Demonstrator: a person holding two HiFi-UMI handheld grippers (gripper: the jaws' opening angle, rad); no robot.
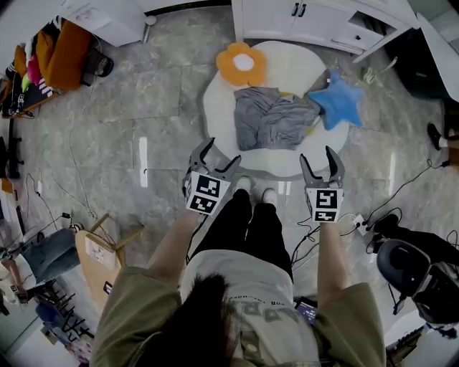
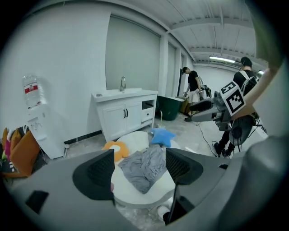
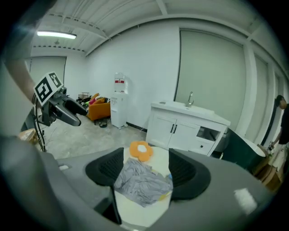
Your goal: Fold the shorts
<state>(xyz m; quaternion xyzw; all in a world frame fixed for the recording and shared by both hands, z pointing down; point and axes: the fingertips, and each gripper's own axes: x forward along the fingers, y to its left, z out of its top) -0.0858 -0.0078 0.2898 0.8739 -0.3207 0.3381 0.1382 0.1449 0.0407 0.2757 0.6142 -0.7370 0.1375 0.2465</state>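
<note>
Crumpled grey shorts (image 1: 271,118) lie in a heap on a round white table (image 1: 222,107), also seen as grey shorts (image 2: 145,166) in the left gripper view and grey shorts (image 3: 141,181) in the right gripper view. My left gripper (image 1: 213,159) is held in the air in front of the table's near left edge, open and empty. My right gripper (image 1: 323,162) hangs at the near right edge, open too, with nothing between its fingers. Neither touches the shorts.
An orange flower cushion (image 1: 242,63) and a blue star cushion (image 1: 337,99) lie on the table beside the shorts. White cabinets (image 1: 315,21) stand behind it. Cables and a power strip (image 1: 358,223) lie on the floor at right, a black chair (image 1: 416,276) nearby. A person (image 2: 193,85) stands far back.
</note>
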